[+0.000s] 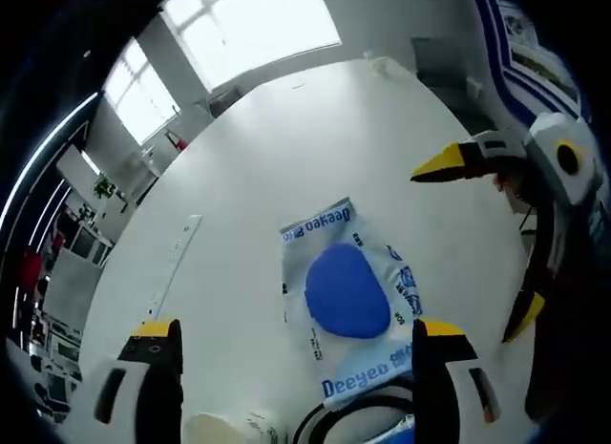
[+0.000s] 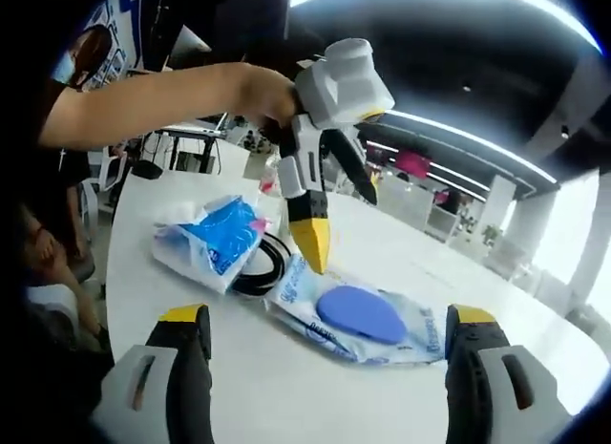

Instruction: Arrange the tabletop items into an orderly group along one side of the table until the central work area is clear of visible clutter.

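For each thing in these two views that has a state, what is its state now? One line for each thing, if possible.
Left gripper: open, empty, jaws over the packet.
Right gripper: open, empty, near the packet.
Packet with blue disc: sealed, lying flat on the table.
Blue and white bag: crumpled, lying on the table.
Black cable: coiled, beside the bag.
Table: far half bare.

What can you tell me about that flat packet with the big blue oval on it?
The packet is a flat, clear-and-white plastic pouch printed with blue "Deeyeo" lettering, with a solid blue oval showing at its middle. It lies flat on the white table, slightly crinkled, and looks sealed. In the right gripper view, the left gripper hangs over its near end, one yellow tip pointing down at it; contact is unclear. A black ring and another blue-and-white pack lie beside it.
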Demonstrator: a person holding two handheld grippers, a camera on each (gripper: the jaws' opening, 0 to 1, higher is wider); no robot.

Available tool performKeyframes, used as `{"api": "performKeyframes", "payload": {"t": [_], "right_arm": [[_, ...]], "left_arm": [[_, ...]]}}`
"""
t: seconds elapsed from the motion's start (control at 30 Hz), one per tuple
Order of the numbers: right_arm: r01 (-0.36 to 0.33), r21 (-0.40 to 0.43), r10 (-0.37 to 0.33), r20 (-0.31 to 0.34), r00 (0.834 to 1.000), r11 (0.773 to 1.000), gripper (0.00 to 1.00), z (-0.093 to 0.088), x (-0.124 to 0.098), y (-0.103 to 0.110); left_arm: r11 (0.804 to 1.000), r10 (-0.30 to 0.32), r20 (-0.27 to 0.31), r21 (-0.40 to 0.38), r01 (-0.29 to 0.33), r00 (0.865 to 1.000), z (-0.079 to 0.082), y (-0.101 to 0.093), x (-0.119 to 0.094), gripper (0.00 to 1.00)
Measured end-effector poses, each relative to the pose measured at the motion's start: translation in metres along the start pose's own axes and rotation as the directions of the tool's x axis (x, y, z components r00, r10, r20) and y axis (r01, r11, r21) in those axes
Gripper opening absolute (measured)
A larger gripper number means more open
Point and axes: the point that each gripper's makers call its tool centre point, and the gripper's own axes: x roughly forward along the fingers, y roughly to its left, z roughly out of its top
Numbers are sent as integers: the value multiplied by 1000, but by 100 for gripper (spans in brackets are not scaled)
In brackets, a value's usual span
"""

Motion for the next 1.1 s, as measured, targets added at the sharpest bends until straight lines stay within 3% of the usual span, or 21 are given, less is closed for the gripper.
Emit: {"api": "performKeyframes", "payload": {"t": [0.57,1.1], "right_arm": [[3,5,-3,-7,1000,1000,100,-2,-12,-26],[6,12,-5,-53,999,1000,100,-17,-10,-52]], "left_arm": [[1000,-31,12,5,31,999,0,-32,-23,100],[994,-51,10,-93,52,999,-12,-54,-34,97]]}}
